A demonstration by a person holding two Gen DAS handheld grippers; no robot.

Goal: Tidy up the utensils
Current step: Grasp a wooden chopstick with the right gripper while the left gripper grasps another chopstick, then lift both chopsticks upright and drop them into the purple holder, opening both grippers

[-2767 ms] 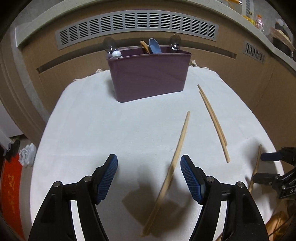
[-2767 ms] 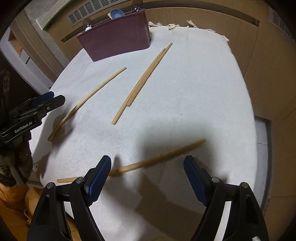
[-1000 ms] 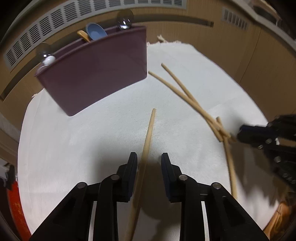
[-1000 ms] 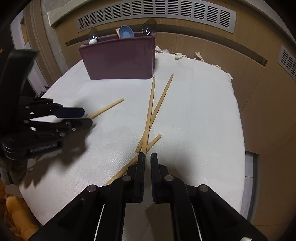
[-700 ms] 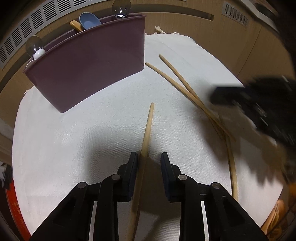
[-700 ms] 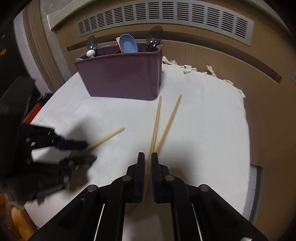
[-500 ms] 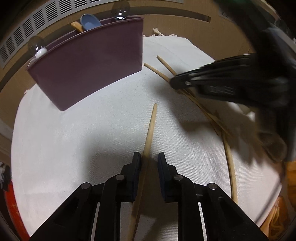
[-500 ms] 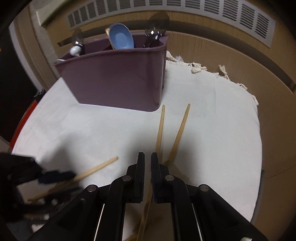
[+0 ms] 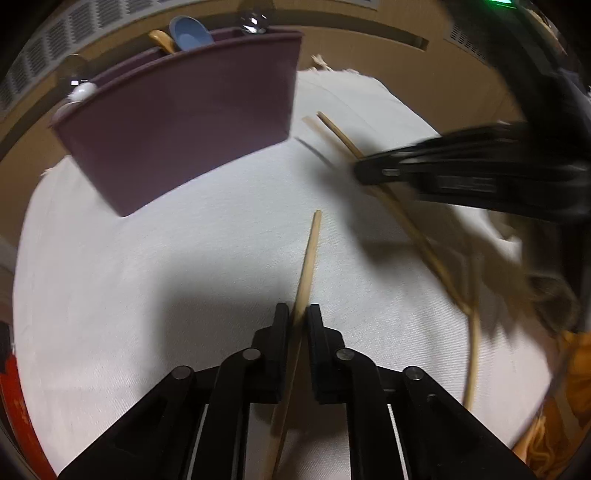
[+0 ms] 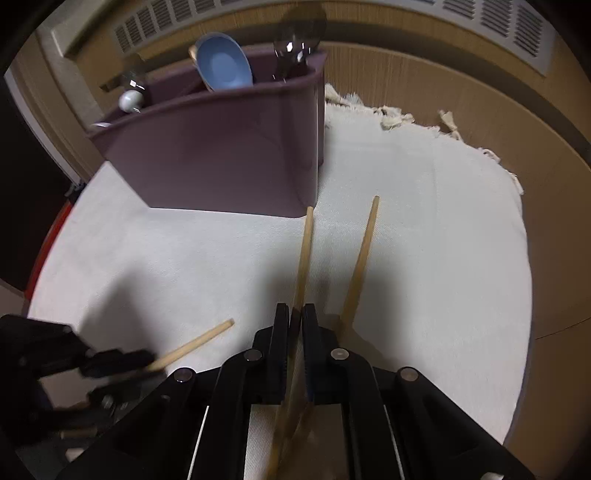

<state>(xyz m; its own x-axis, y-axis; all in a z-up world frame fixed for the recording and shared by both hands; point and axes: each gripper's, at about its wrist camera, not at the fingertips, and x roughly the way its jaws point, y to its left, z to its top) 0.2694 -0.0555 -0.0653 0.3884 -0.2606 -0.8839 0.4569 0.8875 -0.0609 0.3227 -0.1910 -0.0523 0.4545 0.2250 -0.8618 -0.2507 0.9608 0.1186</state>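
My left gripper (image 9: 295,314) is shut on a wooden chopstick (image 9: 309,254) that points toward the purple utensil holder (image 9: 177,129). My right gripper (image 10: 294,314) is shut on another chopstick (image 10: 304,251) whose tip reaches the holder's (image 10: 221,155) bottom right corner. A third chopstick (image 10: 360,258) lies on the white cloth (image 10: 443,240) just right of it. The holder has a blue spoon (image 10: 223,66) and metal spoons (image 10: 295,40) in it. The right gripper (image 9: 369,171) shows in the left wrist view, the left gripper (image 10: 144,363) in the right wrist view.
Another chopstick (image 9: 472,354) lies at the right of the cloth (image 9: 147,280) in the left wrist view. Wooden cabinet panels with vents (image 10: 498,22) curve behind the table. The cloth's fringed edge (image 10: 391,114) is behind the holder.
Both grippers went from open to shut, each on a chopstick, and both have moved closer to the purple holder. The right gripper advanced the most.
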